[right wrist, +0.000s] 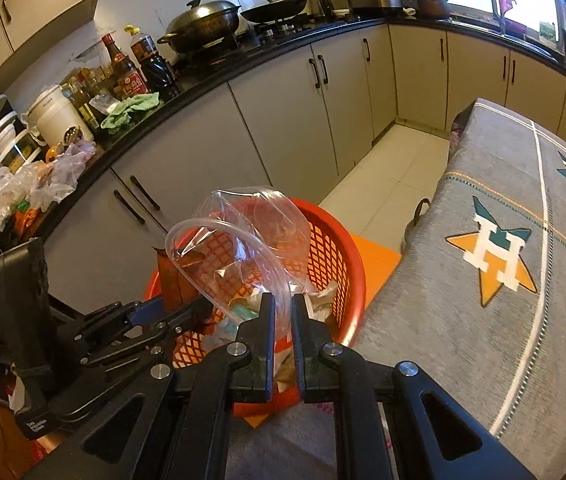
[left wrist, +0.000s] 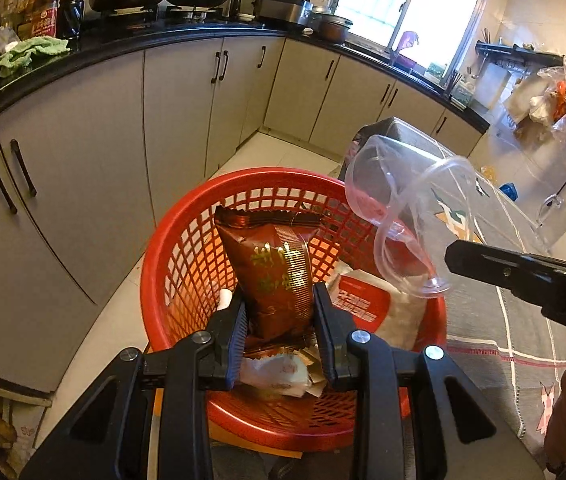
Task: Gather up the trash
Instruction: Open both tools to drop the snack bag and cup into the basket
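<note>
A red mesh basket (left wrist: pixel 187 248) (right wrist: pixel 335 248) stands beside the table and holds several wrappers and papers. My left gripper (left wrist: pixel 279 300) is shut on a dark red snack packet (left wrist: pixel 275 264), held upright over the basket. In the right wrist view that gripper (right wrist: pixel 171 308) shows at the left with the packet (right wrist: pixel 171 276). My right gripper (right wrist: pixel 283 304) is shut on the edge of a clear plastic lid (right wrist: pixel 243 240), which hangs over the basket. From the left wrist view the lid (left wrist: pixel 403 208) juts from the right gripper's black finger (left wrist: pixel 495 264).
Grey cabinets (left wrist: pixel 95 160) under a black counter run along the left and far side. A table with a grey patterned cloth (right wrist: pixel 503 280) lies to the right of the basket. Pots, bottles and bags crowd the counter. An orange mat (right wrist: pixel 379 264) lies under the basket.
</note>
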Available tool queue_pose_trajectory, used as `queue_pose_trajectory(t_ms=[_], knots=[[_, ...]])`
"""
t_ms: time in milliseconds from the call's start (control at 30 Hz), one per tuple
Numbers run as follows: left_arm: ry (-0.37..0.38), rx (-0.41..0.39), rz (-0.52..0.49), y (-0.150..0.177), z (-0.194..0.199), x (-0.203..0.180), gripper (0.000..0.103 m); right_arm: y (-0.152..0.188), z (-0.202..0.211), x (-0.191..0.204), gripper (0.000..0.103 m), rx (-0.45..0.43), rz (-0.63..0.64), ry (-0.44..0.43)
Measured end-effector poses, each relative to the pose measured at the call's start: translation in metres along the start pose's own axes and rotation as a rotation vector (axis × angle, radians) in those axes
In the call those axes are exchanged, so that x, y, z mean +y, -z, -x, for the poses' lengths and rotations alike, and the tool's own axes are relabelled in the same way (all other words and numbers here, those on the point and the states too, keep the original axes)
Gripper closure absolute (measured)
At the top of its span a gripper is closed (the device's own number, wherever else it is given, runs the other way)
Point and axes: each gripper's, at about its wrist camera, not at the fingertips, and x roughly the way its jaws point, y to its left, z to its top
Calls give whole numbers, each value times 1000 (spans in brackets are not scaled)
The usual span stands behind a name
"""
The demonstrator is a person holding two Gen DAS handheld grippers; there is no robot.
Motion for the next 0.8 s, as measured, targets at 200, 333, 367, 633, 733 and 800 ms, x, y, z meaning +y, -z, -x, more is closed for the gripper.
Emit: queue_pose_trajectory(t_ms=[200,333,367,633,733,800], knots=[[-1,20,-11,0,-9,5,73,-3,-13,-1,94,26,-9,15],[0,31,-10,-1,-14,4,73,-3,-19,-3,92,45,-20,25],[-1,31,-11,-1,-14,3,73,-3,-19,-4,90,50,-23,31],[-30,5,-35,-2,-3,-11,65,2,7,-16,83,6,-56,-11],[-60,-21,-53,-1,7,-20,60,9,27,-20,80,-31,-59,-4],[-85,-45,-68,1,15,-28,56,17,43,-20,73,-58,-48,13]])
